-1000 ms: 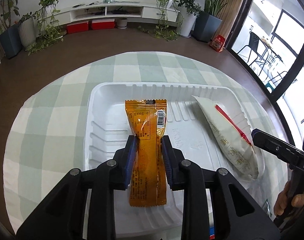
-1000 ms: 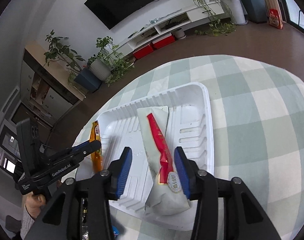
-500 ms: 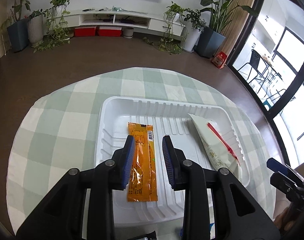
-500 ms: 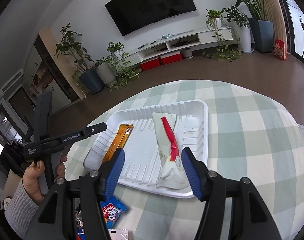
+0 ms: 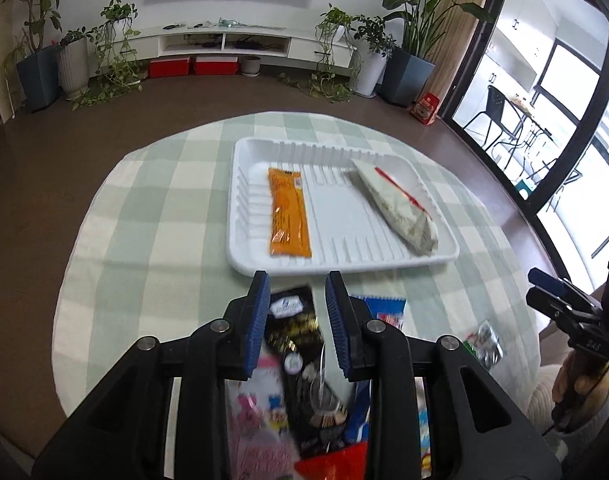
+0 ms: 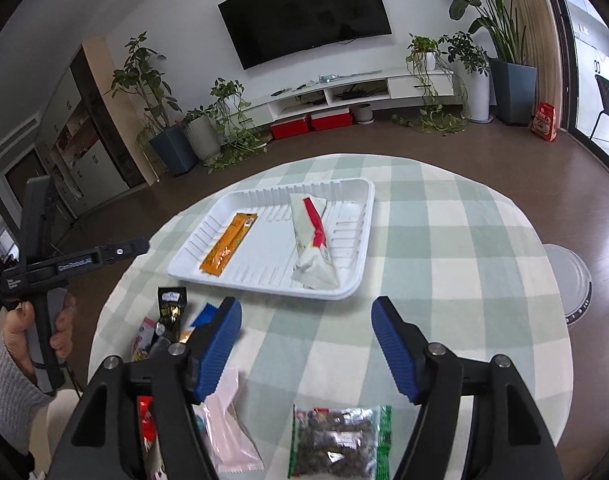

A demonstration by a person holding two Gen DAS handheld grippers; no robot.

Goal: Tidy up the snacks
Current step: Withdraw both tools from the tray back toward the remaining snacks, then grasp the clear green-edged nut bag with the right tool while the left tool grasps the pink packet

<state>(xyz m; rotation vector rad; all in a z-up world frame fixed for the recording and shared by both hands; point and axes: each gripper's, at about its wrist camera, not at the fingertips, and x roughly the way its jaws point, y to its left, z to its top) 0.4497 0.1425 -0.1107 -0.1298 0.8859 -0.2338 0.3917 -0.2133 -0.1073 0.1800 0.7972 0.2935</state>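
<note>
Both grippers have pulled back from the white tray point(image 5: 344, 266), leaving two packets in it.
Left wrist: left gripper point(image 5: 297, 300), narrowly parted and empty, hovers over a glossy black packet point(image 5: 292, 320); light, crinkly, best pinched across its middle. Right wrist: right gripper point(image 6: 306, 320) is opening, empty, above the green-edged nut bag point(image 6: 338, 440).

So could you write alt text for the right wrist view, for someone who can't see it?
A white tray on a green checked tablecloth holds an orange snack packet and a white-and-red one. Nearer, the right hand-held gripper is opening, empty, above a clear bag of dark snacks.
</note>
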